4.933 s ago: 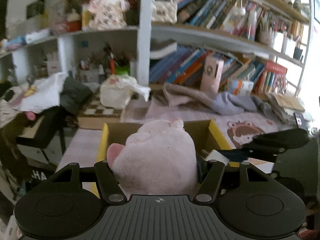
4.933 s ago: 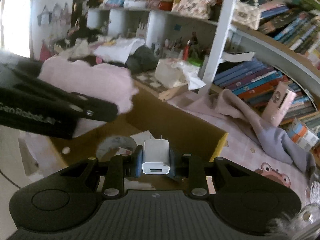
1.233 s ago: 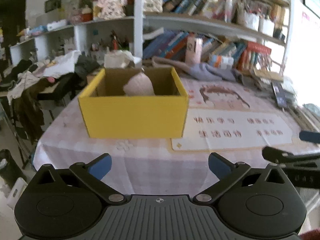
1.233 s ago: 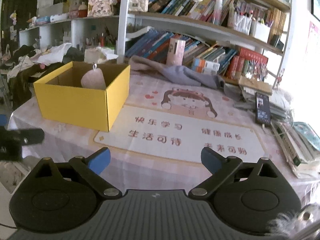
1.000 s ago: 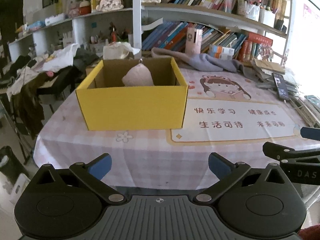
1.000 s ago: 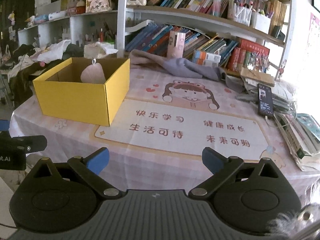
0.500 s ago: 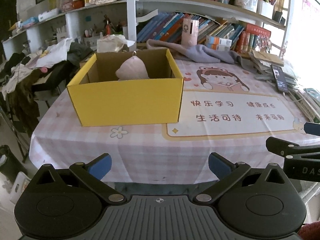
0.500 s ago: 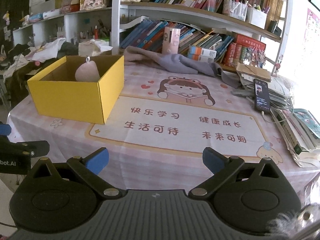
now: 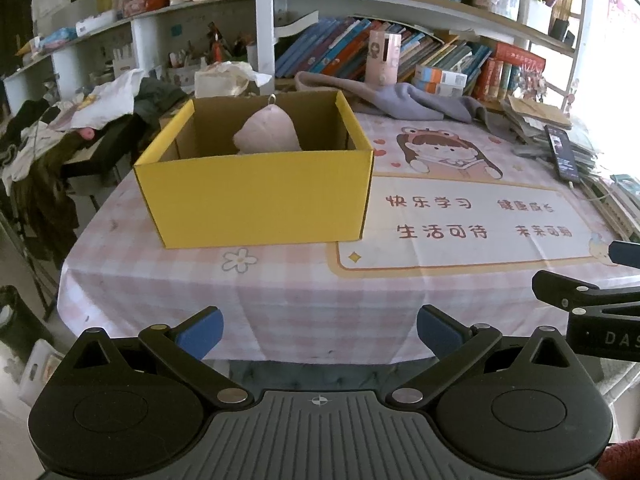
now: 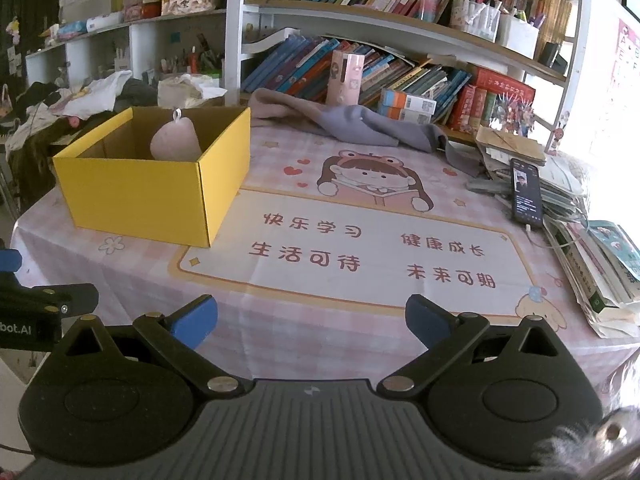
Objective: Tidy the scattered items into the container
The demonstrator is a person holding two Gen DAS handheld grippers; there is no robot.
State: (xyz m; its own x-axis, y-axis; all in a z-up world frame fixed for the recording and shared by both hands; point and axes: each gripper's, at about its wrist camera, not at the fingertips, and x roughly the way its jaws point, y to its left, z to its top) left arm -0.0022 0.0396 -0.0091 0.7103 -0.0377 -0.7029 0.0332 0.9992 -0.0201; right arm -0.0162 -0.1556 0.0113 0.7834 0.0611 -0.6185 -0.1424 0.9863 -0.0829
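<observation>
Left gripper (image 9: pixel 320 330) is hanging off the near table edge at 6 o'clock, jaws spread wide, gripping nothing. Yellow box (image 9: pixel 256 196) is sitting at 11 o'clock on the checked tablecloth (image 9: pixel 280 292), well apart from both grippers. Pink plush (image 9: pixel 267 133) is poking up inside the box, against its back half, its hanging loop showing above the rim. Right gripper (image 10: pixel 311 318) is also hovering at the near edge, jaws wide apart, empty; the box is lying at its 10 o'clock.

Risk, as a judgement: nothing loose is showing on the printed mat (image 10: pixel 352 248), so a hand may be reaching for things that are probably not part of the job, like the phone (image 10: pixel 527 194) at 2 o'clock on the paper stack or the grey cloth (image 10: pixel 360 126) at 12. The tall plush could also tip out if the box gets nudged.

Hidden: the box floor and anything lying low in it, behind the front wall. The far right table edge is washing out in window glare.
</observation>
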